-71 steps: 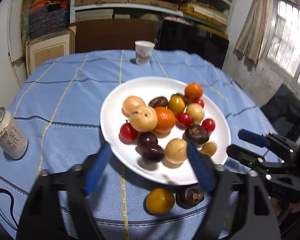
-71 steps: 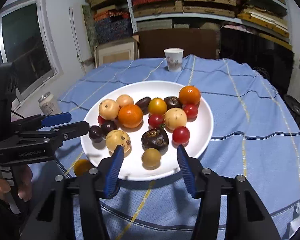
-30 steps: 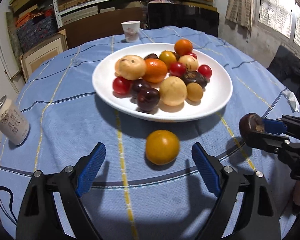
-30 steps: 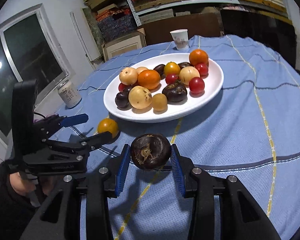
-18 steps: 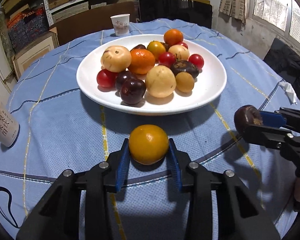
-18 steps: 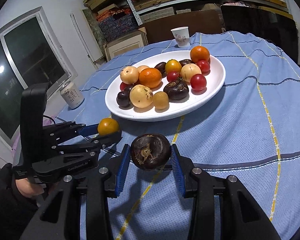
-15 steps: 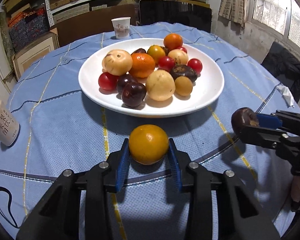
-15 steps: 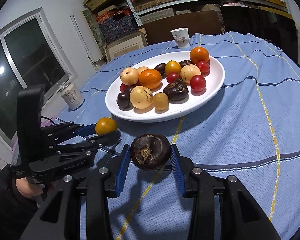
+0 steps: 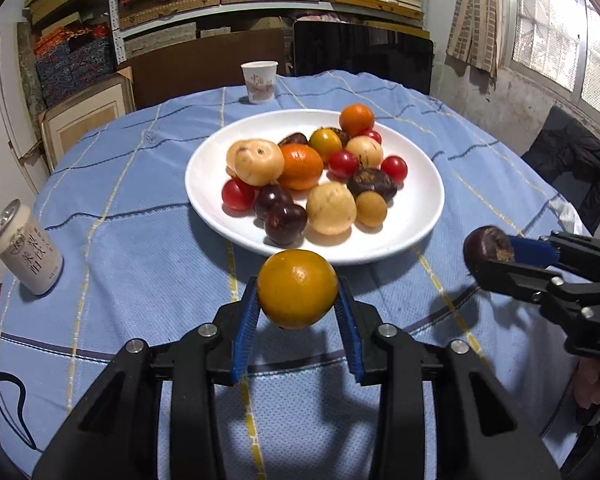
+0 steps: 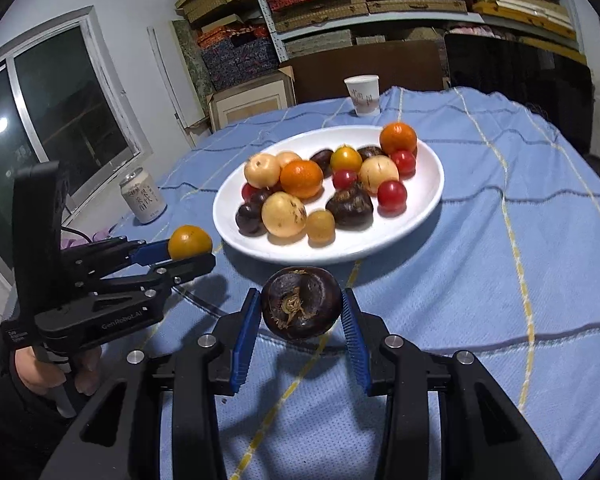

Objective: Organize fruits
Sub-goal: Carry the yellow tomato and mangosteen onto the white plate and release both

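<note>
My left gripper (image 9: 297,300) is shut on a yellow-orange fruit (image 9: 297,289), held just above the blue cloth in front of the white plate (image 9: 420,216). The same fruit (image 10: 189,242) shows at the left of the right wrist view, in the left gripper (image 10: 180,252). My right gripper (image 10: 300,312) is shut on a dark brown wrinkled fruit (image 10: 301,302), also lifted near the plate (image 10: 424,200). That dark fruit (image 9: 487,245) appears at the right in the left wrist view. The plate holds several fruits: oranges, red tomatoes, pale round ones, dark ones.
A drink can (image 9: 26,249) stands at the table's left side and a paper cup (image 9: 259,81) at its far edge. The round table wears a blue checked cloth (image 9: 132,216). Shelves of boxes stand behind, windows to the sides. A hand (image 10: 40,372) grips the left tool.
The left gripper closed on the yellow-orange fruit that lay on the cloth and lifted it slightly. The right gripper kept holding the dark fruit, nearly still.
</note>
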Demonstrator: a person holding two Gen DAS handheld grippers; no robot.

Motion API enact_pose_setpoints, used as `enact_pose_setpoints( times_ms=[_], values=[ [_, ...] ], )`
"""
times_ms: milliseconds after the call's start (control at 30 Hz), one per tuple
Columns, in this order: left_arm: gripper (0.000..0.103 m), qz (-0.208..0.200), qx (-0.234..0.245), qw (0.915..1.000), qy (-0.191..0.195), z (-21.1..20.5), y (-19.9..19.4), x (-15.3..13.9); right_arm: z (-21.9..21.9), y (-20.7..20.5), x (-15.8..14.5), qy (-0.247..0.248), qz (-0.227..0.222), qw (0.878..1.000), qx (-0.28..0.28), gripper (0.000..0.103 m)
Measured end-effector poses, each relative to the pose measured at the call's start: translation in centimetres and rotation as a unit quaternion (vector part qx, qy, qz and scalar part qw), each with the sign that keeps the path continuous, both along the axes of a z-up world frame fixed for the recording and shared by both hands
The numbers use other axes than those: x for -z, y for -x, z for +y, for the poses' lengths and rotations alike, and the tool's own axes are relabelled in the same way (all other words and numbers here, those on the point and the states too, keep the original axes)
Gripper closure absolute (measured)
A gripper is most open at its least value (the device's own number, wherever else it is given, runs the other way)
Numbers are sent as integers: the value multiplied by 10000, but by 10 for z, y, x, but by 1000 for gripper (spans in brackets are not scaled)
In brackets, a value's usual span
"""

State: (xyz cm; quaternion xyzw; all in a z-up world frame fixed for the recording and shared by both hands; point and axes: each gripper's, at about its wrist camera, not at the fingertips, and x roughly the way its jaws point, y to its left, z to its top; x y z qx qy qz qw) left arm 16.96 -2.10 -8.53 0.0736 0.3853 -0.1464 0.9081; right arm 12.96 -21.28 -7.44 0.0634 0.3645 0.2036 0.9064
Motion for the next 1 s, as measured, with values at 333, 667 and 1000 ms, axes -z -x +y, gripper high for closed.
enact_pose_setpoints(
  times_ms=[333, 667, 1000],
  values=[
    [66, -299, -86, 9995, 104, -11, -29, -44, -7, -37, -47, 219, -371, 9990, 66, 62],
    [66, -36, -258, 9996, 134, -21, -88, -35, -6, -102, -28, 346, -73, 9991, 230, 62],
    [66, 120, -280, 9994, 184, -22, -110, -22, -1, -128, -14, 371, 91, 9991, 193, 62]
  ],
)
